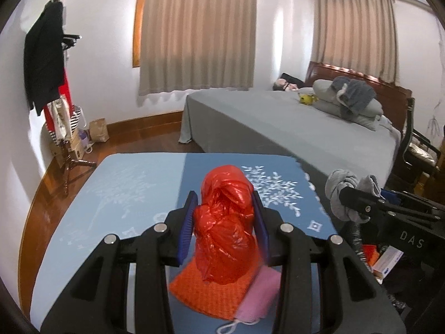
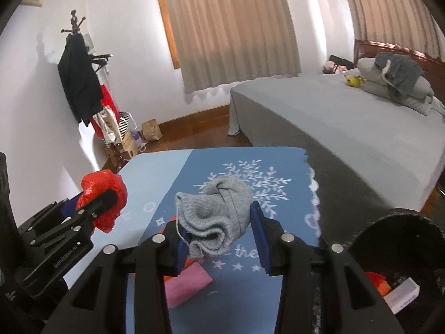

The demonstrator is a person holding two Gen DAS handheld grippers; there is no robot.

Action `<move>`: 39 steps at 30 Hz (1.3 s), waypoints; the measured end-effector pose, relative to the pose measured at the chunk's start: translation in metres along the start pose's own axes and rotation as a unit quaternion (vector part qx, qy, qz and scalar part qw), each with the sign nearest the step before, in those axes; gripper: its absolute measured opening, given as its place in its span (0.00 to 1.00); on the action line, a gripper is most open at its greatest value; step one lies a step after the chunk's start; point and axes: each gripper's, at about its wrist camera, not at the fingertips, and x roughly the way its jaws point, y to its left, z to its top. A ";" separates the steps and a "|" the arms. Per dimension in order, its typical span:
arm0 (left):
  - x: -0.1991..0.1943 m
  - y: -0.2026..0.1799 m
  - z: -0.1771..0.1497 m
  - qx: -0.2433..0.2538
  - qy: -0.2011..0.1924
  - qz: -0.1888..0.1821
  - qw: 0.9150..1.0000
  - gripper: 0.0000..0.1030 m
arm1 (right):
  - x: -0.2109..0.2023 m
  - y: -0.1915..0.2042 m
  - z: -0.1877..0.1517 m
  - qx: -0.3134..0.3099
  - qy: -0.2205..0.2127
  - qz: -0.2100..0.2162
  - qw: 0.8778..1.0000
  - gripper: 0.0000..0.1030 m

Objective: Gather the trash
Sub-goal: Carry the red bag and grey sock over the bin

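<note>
My left gripper [image 1: 225, 222] is shut on a crumpled red plastic bag [image 1: 224, 231] and holds it above the blue table cover [image 1: 125, 194]. The same bag [image 2: 104, 194] shows at the left of the right wrist view, in the left gripper [image 2: 103, 203]. My right gripper [image 2: 221, 233] is shut on a bunched grey knitted cloth [image 2: 214, 214], held above the table. That cloth [image 1: 340, 192] also shows at the right of the left wrist view. An orange cloth [image 1: 211, 292] and a pink cloth [image 1: 258, 295] lie on the table under the left gripper.
A dark round bin [image 2: 400, 239] stands at the table's right, holding a white box [image 2: 403, 295] and something orange. A grey bed [image 1: 292, 128] lies beyond the table. A coat stand [image 1: 47, 55] with bags at its foot stands at the far left wall.
</note>
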 end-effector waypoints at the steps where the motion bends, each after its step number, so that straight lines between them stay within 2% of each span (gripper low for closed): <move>1: -0.002 -0.004 0.000 0.002 -0.001 -0.003 1.000 0.36 | -0.003 -0.003 0.000 0.001 -0.002 -0.003 1.000 0.39; 18: -0.018 -0.094 -0.002 0.036 -0.015 -0.085 0.996 0.36 | -0.074 -0.065 -0.014 0.025 -0.034 -0.061 0.997 0.39; 39: -0.024 -0.201 -0.017 0.089 -0.021 -0.177 0.980 0.36 | -0.146 -0.156 -0.049 0.088 -0.054 -0.151 0.983 0.39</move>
